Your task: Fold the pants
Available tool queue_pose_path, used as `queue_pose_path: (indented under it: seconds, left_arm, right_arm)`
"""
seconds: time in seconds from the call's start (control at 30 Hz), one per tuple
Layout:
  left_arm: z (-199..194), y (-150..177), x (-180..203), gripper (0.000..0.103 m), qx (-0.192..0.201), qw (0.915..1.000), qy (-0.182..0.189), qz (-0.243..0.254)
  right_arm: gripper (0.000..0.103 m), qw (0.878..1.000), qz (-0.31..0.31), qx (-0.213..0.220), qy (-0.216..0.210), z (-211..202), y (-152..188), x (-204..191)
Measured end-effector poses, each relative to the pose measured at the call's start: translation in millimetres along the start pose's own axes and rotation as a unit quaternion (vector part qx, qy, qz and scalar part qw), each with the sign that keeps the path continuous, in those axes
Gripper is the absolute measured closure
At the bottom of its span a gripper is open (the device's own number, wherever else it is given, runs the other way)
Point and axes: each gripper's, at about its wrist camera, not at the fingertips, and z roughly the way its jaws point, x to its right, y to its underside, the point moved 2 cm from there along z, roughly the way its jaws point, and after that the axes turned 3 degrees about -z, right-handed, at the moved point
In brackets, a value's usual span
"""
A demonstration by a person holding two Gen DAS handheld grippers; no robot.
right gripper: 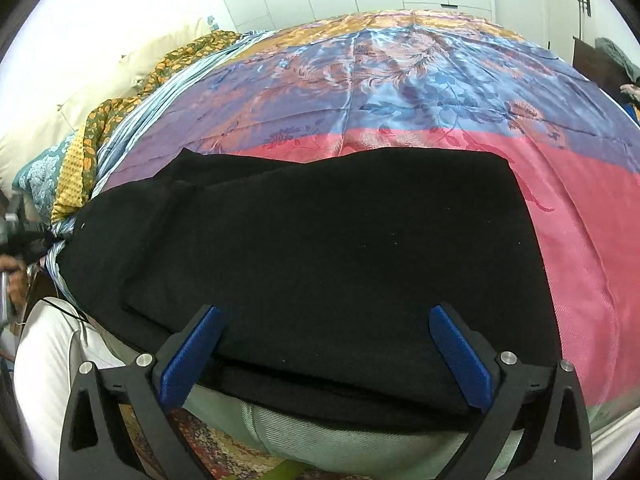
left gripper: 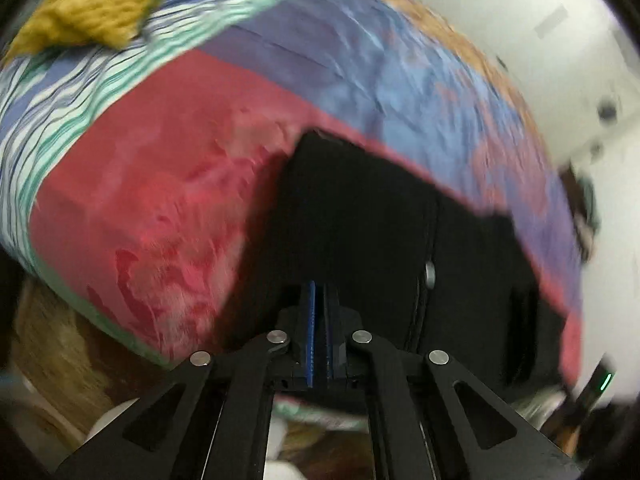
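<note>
Pants, black and already doubled into a broad slab, lie across the near half of the bed, on its pink band, with the upper layer's edges running just inside the lower one's on the left. Judging by that stacked look, a first fold is made and a further fold or tidy-up is in hand.

In the right wrist view the right hand-held gripper hangs over the near hem with its blue pads spread wide at 7 and 5 o'clock, touching nothing that can be made out. In the blurred left wrist view the left hand-held gripper has its pads pressed together; whether any cloth is caught between them cannot be told, though the pants fill the picture from centre to 3 o'clock.

Next, the right one likely needs to drop onto the near edge and pinch both layers together.
</note>
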Motion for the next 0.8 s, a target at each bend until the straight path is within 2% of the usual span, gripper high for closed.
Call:
queue_pose_path:
  seconds: [0.07,0.13,0.2,0.23,0.27,0.33,0.4,0.47,0.5,0.57,0.6,0.67,0.73,0.8]
  left_arm:
    - [-2.6,-1.5,-1.1,0.099,0.003,1.0000,0.004,0.007]
    - [-5.3,-9.3,-6.5,0.095,0.015,0.9997,0.015,-0.008]
    - [-8.4,-19.9,-17.3,0.069,0.032,0.9981,0.030,-0.043]
    - [-9.9,-25.9,-20.3,0.045,0.044,0.9970,0.031,-0.055]
    - [-11.8,-31.6,-23.8,0.034,0.060,0.9955,0.030,-0.066]
    - [-11.1,-41.5,-30.1,0.031,0.079,0.9921,0.043,-0.087]
    - [7.2,-45.2,-33.2,0.030,0.037,0.9916,0.074,-0.099]
    - [30.4,-43.7,-34.1,0.033,-0.018,0.9919,0.079,-0.097]
    - [39.4,-41.4,-34.1,0.034,-0.031,0.9915,0.085,-0.093]
    - [42.8,-38.6,-38.1,0.041,-0.036,0.9873,0.115,-0.103]
    - [43.7,-36.6,-42.6,0.044,-0.043,0.9817,0.139,-0.123]
    - [46.1,-33.8,-49.7,0.060,-0.051,0.9731,0.169,-0.148]
    - [44.7,-32.5,-49.6,0.071,-0.048,0.9726,0.174,-0.147]
    - [38.5,-32.5,-42.1,0.077,-0.040,0.9775,0.159,-0.133]
  right_arm:
    - [0.000,1.000,-0.001,-0.001,0.001,0.6,-0.1,-0.1]
    - [0.000,1.000,-0.002,-0.001,0.005,0.9,-0.3,0.1]
    - [0.000,1.000,-0.003,-0.002,0.007,0.6,0.0,-0.5]
    - [0.000,1.000,-0.003,-0.001,0.007,0.2,0.3,-0.4]
    - [0.000,1.000,-0.004,0.000,0.007,-0.2,0.8,-0.7]
    - [0.000,1.000,-0.006,0.001,0.006,-0.5,1.4,-0.6]
    - [0.000,1.000,-0.007,0.001,0.007,-0.3,2.0,-1.1]
    - [0.000,1.000,-0.007,0.001,0.007,-0.3,2.1,-1.2]
    - [0.000,1.000,-0.007,0.001,0.007,-0.3,2.1,-1.3]
    - [0.000,1.000,-0.008,0.001,0.007,-0.4,2.3,-1.4]
    - [0.000,1.000,-0.008,0.001,0.008,-0.4,2.2,-1.4]
    - [0.000,1.000,-0.010,0.002,0.009,-0.1,2.2,-1.7]
    - [0.000,1.000,-0.012,0.003,0.011,0.4,2.2,-2.2]
    - [0.000,1.000,-0.013,0.004,0.013,1.1,2.4,-2.5]
